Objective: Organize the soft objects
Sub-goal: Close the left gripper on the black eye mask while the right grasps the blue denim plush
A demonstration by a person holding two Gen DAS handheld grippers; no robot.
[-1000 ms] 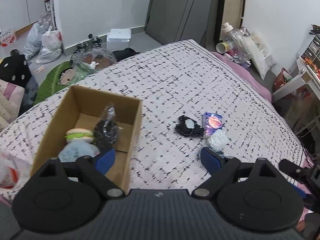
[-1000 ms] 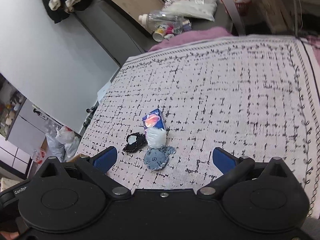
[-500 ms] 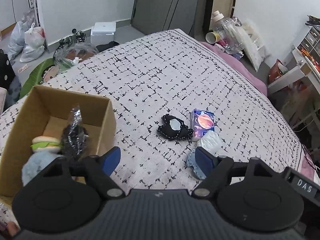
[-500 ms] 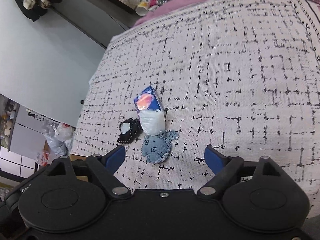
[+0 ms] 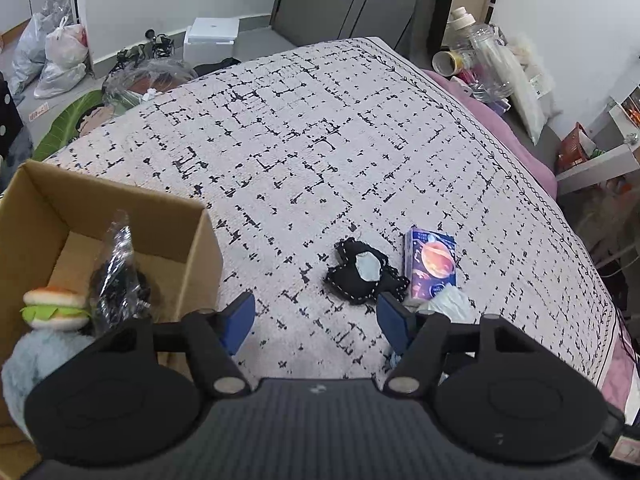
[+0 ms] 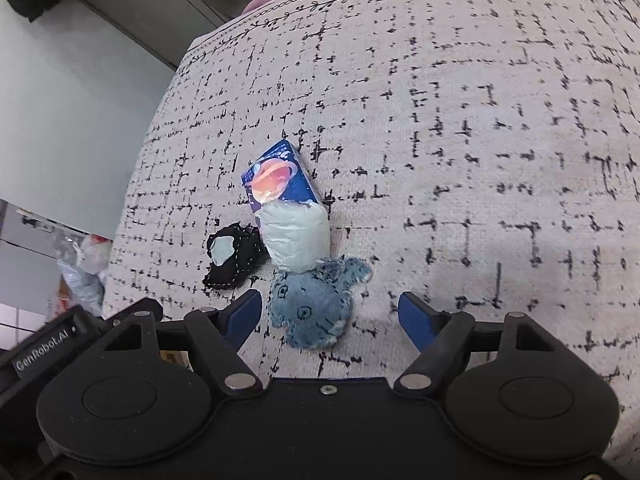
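On the patterned bedspread (image 5: 320, 140) lie a black stitched plush (image 5: 360, 272), a blue planet-print tissue pack (image 5: 434, 260), a pale wrapped bundle (image 6: 294, 236) and a blue denim plush (image 6: 316, 304). A cardboard box (image 5: 200, 248) at the left holds a burger plush (image 5: 54, 306), a shiny black bag (image 5: 118, 276) and a light blue fluffy toy (image 5: 32, 364). My left gripper (image 5: 316, 322) is open and empty, just short of the black plush. My right gripper (image 6: 330, 314) is open, its fingers either side of the denim plush.
The bed edge drops off at the right onto a purple sheet (image 5: 500, 112). Bottles and cups (image 5: 480, 60) stand beyond the far corner. Plastic bags (image 5: 60, 56) and a white box (image 5: 212, 36) lie on the floor behind.
My left gripper has swung right from the box toward the black plush. My right gripper has moved forward and down until its fingers flank the denim plush.
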